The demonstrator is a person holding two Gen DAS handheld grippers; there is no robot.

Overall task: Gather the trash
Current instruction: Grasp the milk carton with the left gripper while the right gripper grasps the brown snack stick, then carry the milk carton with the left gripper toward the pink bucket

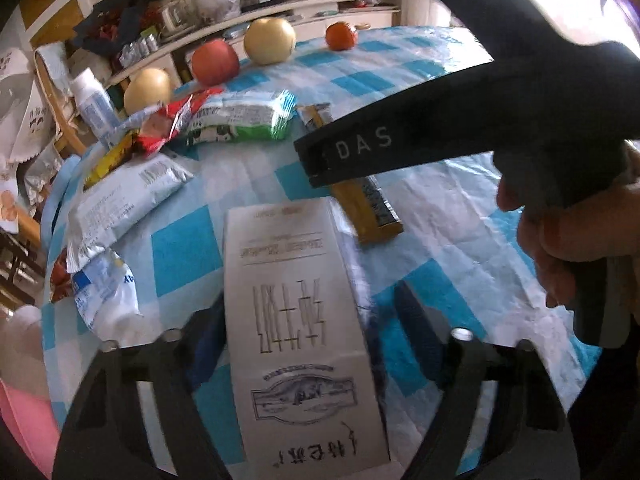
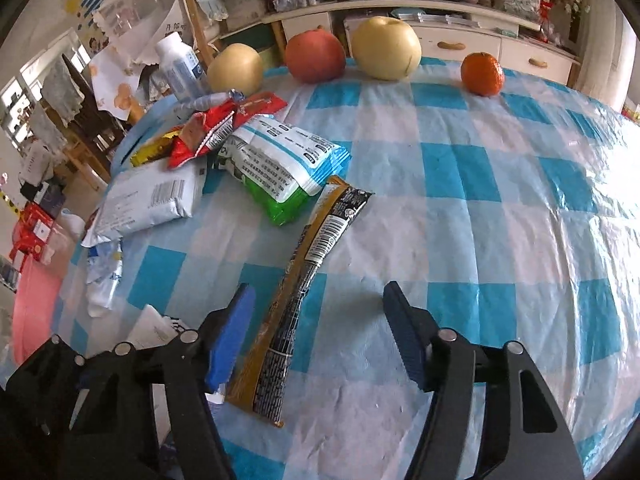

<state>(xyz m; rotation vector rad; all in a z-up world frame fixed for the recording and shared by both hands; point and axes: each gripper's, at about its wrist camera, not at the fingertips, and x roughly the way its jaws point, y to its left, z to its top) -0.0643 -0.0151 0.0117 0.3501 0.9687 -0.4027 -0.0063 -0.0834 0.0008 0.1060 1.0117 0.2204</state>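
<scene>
A white paper bag with printed text (image 1: 296, 320) lies flat on the blue-and-white checked tablecloth (image 1: 440, 216), between the open jaws of my left gripper (image 1: 308, 316). A long brown-and-black snack wrapper (image 2: 296, 296) lies between the open blue-padded jaws of my right gripper (image 2: 320, 304). In the left wrist view, the right gripper (image 1: 320, 160) hovers over that wrapper (image 1: 372, 212). More wrappers lie at the table's left: a green-and-white pack (image 2: 280, 168), a red one (image 2: 216, 128), a white pouch (image 2: 152, 200).
Two pears (image 2: 386, 48), an apple (image 2: 314, 56) and an orange (image 2: 482, 74) sit along the far edge. A white bottle (image 2: 180, 68) stands at far left. A pink bin (image 2: 28, 312) sits below the table's left edge. Cluttered shelves stand behind.
</scene>
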